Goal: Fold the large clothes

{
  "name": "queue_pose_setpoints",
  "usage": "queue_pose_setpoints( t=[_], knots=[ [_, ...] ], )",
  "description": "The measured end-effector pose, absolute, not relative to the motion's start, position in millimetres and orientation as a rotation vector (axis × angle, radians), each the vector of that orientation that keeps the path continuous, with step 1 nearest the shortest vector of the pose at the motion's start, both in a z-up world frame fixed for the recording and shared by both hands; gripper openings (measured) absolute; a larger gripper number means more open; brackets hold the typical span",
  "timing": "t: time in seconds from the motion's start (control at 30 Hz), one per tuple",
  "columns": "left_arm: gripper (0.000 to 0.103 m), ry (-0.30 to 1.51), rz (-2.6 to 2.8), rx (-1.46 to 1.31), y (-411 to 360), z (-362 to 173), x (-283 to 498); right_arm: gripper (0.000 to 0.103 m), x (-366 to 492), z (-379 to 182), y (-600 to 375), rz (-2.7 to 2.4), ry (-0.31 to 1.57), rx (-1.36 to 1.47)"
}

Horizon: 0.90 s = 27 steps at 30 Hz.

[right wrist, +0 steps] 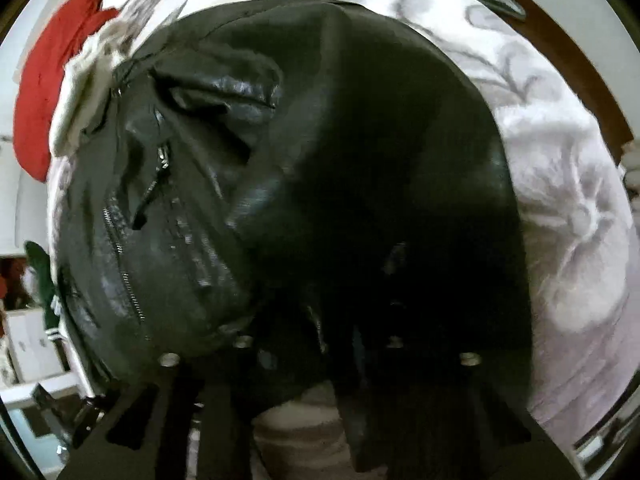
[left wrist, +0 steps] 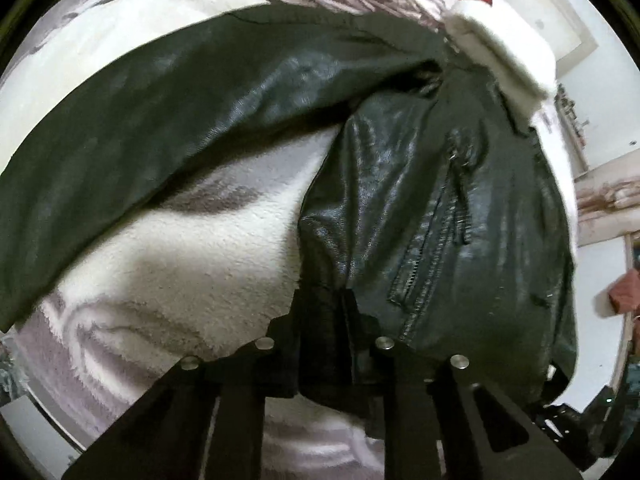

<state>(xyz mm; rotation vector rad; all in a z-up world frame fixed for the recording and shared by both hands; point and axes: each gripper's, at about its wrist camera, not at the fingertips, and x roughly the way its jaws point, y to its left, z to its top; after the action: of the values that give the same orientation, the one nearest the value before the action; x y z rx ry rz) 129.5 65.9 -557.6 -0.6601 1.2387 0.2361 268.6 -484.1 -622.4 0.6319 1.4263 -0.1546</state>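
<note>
The blanket (left wrist: 192,280) spreads under everything, and the black leather jacket (left wrist: 440,208) lies on it straight ahead of both tongs, its long axis running away from them toward the white fleece collar (left wrist: 500,48) at the far end. The left tongs (left wrist: 324,320) pinch the near hem. The right tongs (right wrist: 320,344) are buried in dark leather; they seem pressed on the hem too, but I cannot tell. One sleeve (left wrist: 140,128) stretches off left of the left tongs. No containers show. A red garment (right wrist: 52,92) lies beyond the collar.
</note>
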Motion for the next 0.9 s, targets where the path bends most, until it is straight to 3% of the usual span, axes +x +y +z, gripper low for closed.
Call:
queue_pose_setpoints(
  t=[0.17, 0.33, 0.4, 0.5, 0.57, 0.63, 0.9],
  knots=[
    [0.011, 1.198, 0.18, -0.607, 89, -516, 106, 0.011, 253, -599, -456, -0.094, 1.434, 0.624],
    [0.018, 1.317, 0.162, -0.537, 119, -551, 108, 0.011, 223, -592, -410, -0.05, 1.545, 0.599],
    [0.023, 1.355, 0.164, -0.522, 116, -552, 112, 0.018, 212, -612, -393, -0.035, 1.613, 0.552],
    [0.034, 1.356, 0.182, -0.417, 106, -539, 117, 0.039, 200, -620, -406, -0.013, 1.641, 0.759],
    [0.068, 1.358, 0.2, -0.33, 96, -531, 118, 0.05, 184, -602, -432, -0.047, 1.551, 0.912],
    [0.086, 1.352, 0.219, -0.277, 90, -530, 126, 0.055, 168, -590, -454, -0.11, 1.471, 1.013],
    [0.087, 1.399, 0.203, -0.147, 24, -546, 164, 0.06, 106, -673, -484, -0.44, 1.439, 1.431]
  ],
)
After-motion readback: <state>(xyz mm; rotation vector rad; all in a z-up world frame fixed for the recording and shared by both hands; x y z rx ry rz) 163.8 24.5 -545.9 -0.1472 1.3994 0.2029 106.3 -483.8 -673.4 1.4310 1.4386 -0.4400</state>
